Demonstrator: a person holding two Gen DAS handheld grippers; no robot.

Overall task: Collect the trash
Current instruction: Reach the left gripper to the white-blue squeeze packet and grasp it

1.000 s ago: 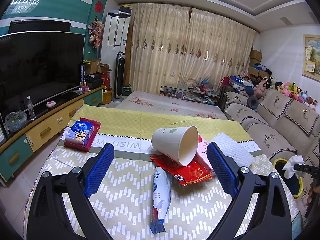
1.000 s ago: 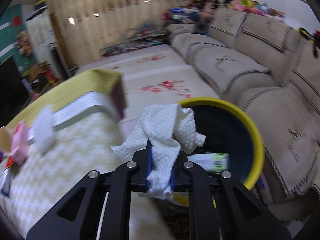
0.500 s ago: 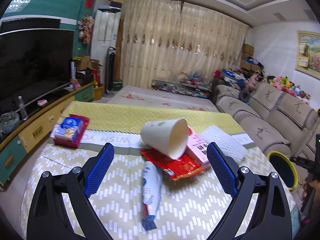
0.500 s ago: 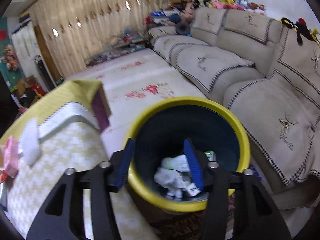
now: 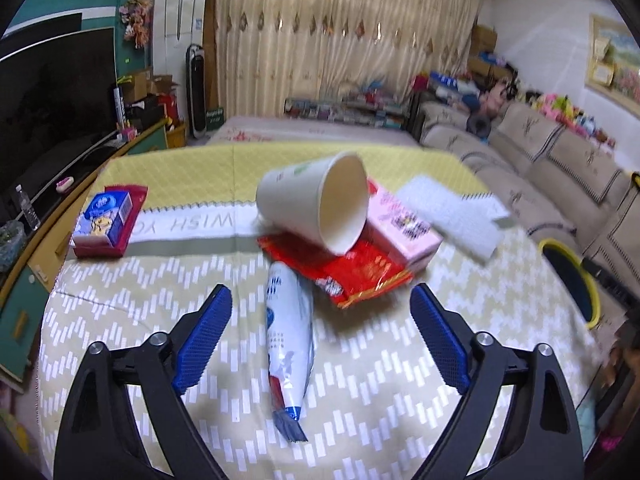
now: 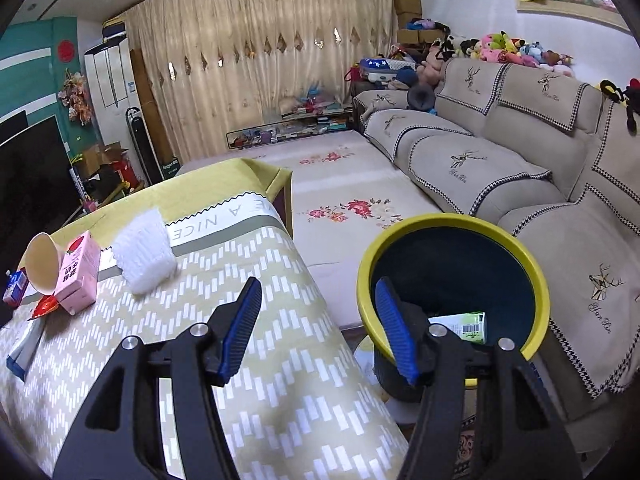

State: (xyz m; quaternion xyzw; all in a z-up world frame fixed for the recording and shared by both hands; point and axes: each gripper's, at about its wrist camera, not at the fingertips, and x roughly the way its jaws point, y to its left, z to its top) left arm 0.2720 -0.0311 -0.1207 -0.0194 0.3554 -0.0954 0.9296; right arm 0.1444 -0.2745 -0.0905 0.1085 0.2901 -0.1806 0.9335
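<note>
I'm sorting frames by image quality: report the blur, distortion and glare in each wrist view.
Left wrist view: motion blur smears the paper cup, pink carton and white cloth; the left gripper stays sharp; fisheye bends the sofa. Right wrist view: crisp overall, the yellow-rimmed bin clear; dark corners, backlit curtain, no strong glare.

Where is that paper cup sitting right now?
In the left wrist view, the paper cup lies tipped on its side mid-table, resting on the red wrapper and against the pink carton.
</note>
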